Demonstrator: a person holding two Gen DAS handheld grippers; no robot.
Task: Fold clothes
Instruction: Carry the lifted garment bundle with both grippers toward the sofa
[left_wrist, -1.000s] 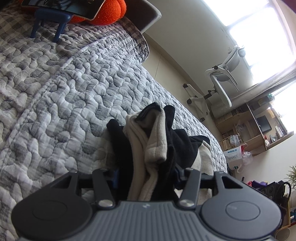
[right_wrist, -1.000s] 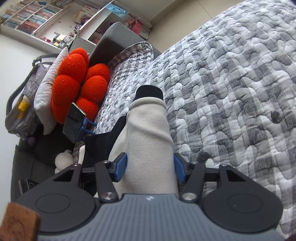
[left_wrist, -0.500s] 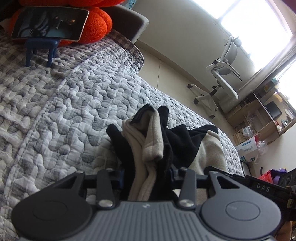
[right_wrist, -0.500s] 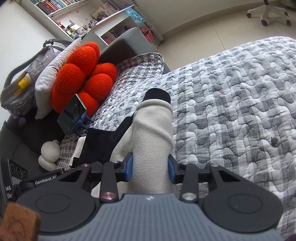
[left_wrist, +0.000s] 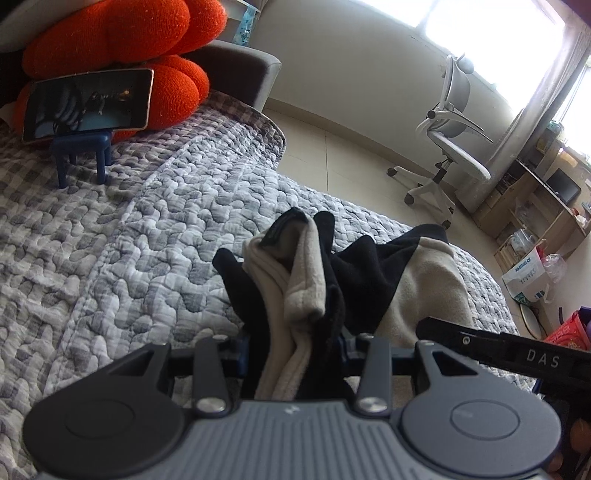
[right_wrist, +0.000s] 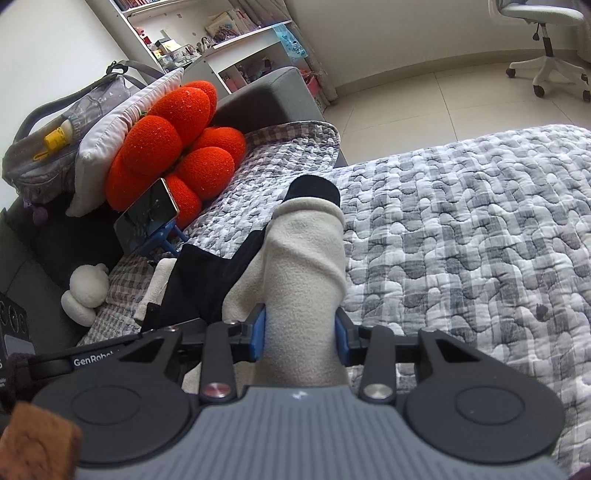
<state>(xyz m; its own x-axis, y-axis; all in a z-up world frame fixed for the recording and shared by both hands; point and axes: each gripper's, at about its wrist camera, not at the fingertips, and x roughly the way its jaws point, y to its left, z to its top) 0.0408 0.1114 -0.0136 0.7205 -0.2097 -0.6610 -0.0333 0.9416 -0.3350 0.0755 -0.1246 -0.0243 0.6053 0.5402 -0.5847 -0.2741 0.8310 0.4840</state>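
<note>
- Left wrist view: garment (left_wrist: 306, 280), black and beige fleece, bunched up between the left gripper (left_wrist: 293, 354) jaws; jaws pinch the wad, having just closed in on it.
- Rest of garment trails right and down onto the quilt (left_wrist: 147, 229).
- Right wrist view: right gripper (right_wrist: 300, 334) pinches a beige sleeve-like roll with a black cuff (right_wrist: 314, 190) at its far end; blue pads (right_wrist: 258, 334) press both sides, jaws just closed in.
- Black part of garment drapes left toward the other gripper's body.
- Quilt is grey-white check, covers the bed.
- Phone (left_wrist: 86, 103) on a blue stand (left_wrist: 83, 155), propped at the orange cushion (right_wrist: 173, 147).
- White plush (right_wrist: 86, 291) by the bed edge.
- Office chair (left_wrist: 448, 140) on the floor near the window.
</note>
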